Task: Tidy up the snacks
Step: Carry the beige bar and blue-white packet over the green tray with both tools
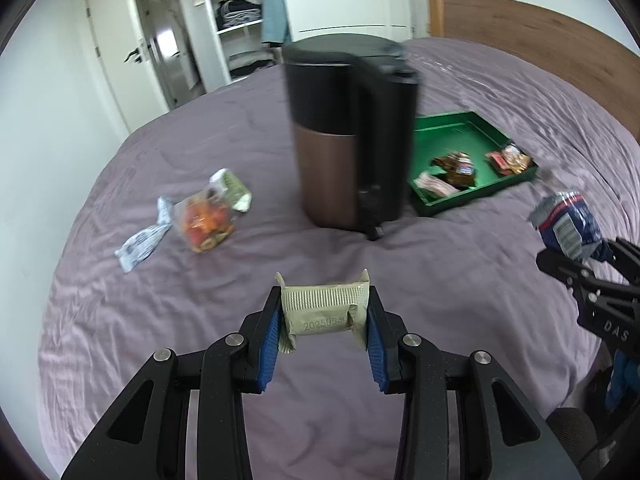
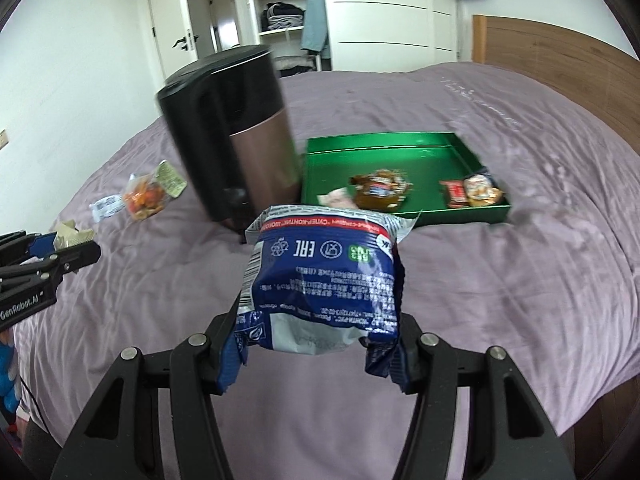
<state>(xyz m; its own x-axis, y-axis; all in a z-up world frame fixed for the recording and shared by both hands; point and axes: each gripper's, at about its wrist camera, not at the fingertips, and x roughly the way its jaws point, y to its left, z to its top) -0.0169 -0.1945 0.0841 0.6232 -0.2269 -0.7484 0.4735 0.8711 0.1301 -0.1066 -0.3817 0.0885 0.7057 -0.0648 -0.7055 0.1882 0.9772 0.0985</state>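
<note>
With my left hand-held gripper (image 1: 325,320) clamped on the beige packet (image 1: 324,310) and my right hand-held gripper (image 2: 318,354) pinching the blue snack bag (image 2: 324,276) — both short of the green tray (image 2: 380,148) — I'd swing wide of the dark canister (image 2: 236,132) beside the tray.

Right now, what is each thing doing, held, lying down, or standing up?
Beige-green foil snack packet: held in the left gripper, jaws shut on it.
Blue-and-white plastic snack bag: held in the right gripper.
Black-and-copper bin: upright, lid closed.
Green metal tray: holding several snacks.
Clear orange snack bag: lying on the purple bedsheet.
</note>
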